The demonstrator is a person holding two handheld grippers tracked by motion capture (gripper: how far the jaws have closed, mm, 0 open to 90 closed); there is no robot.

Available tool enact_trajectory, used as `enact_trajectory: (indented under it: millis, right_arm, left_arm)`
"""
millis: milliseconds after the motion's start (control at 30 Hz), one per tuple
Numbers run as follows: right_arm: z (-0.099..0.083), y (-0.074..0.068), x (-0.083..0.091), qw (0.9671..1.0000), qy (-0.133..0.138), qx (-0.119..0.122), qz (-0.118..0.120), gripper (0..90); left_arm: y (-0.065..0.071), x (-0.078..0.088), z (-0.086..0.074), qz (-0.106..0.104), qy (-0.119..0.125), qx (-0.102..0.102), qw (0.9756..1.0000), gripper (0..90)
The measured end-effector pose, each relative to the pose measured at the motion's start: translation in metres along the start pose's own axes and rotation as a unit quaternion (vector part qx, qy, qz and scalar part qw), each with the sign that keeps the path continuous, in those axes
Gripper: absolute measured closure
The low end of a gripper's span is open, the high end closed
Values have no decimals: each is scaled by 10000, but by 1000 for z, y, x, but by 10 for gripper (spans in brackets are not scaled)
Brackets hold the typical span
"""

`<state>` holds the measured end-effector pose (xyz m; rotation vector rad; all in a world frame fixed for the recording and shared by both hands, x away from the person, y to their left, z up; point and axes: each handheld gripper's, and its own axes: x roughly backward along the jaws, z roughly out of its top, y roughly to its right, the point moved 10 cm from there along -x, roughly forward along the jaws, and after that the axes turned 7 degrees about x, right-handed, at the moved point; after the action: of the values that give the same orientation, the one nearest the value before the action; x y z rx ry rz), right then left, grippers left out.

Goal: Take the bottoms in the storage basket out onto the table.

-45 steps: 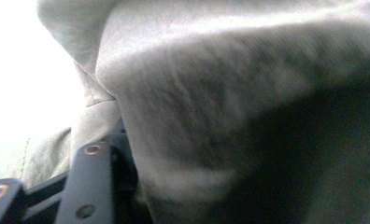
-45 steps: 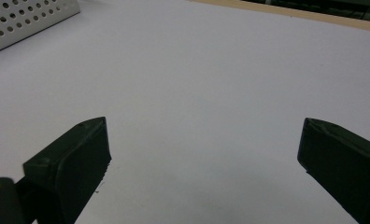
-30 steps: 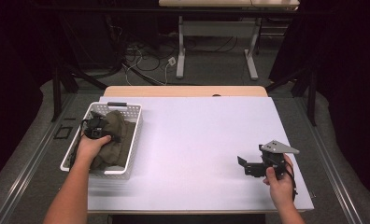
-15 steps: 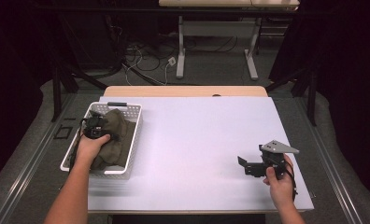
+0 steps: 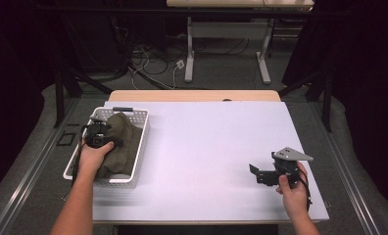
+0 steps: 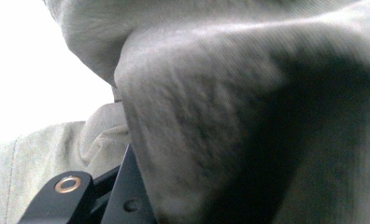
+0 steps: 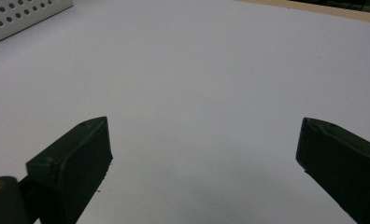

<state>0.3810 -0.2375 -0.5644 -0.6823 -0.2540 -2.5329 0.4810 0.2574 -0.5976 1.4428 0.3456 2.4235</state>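
An olive-green cloth (image 5: pixel 124 141) lies bunched in a white perforated basket (image 5: pixel 136 114) at the table's left. My left gripper (image 5: pixel 99 134) reaches down into the basket and is shut on a fold of the cloth. In the left gripper view the cloth (image 6: pixel 248 116) bulges right over one black jaw, which is mostly buried in it. My right gripper (image 5: pixel 255 174) rests low over the white table near the front right, pointing left. Its jaws stand wide open with nothing between them (image 7: pixel 204 135).
The white table top (image 5: pixel 211 142) stretches between basket and right gripper. A corner of the basket (image 7: pixel 19 14) appears far off in the right gripper view. A wooden table edge (image 5: pixel 192 95) runs along the back, with desk legs and cables on the floor beyond.
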Motion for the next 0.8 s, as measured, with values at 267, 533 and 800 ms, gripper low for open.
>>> enact_trajectory:
  millis: [267, 533, 800]
  right_arm:
    - [-1, 1, -1, 10000, -22, -6, 0, 33]
    - [-2, 0, -2, 10000, -44, -7, -4, 34]
    - [-1, 0, -3, 10000, -13, 0, -29, 38]
  left_arm:
    - [4, 8, 2, -122, 262, -9, 9996, 715]
    - [7, 16, 4, -121, 470, -45, 9988, 718]
    - [14, 28, 8, -181, 800, -128, 9966, 721]
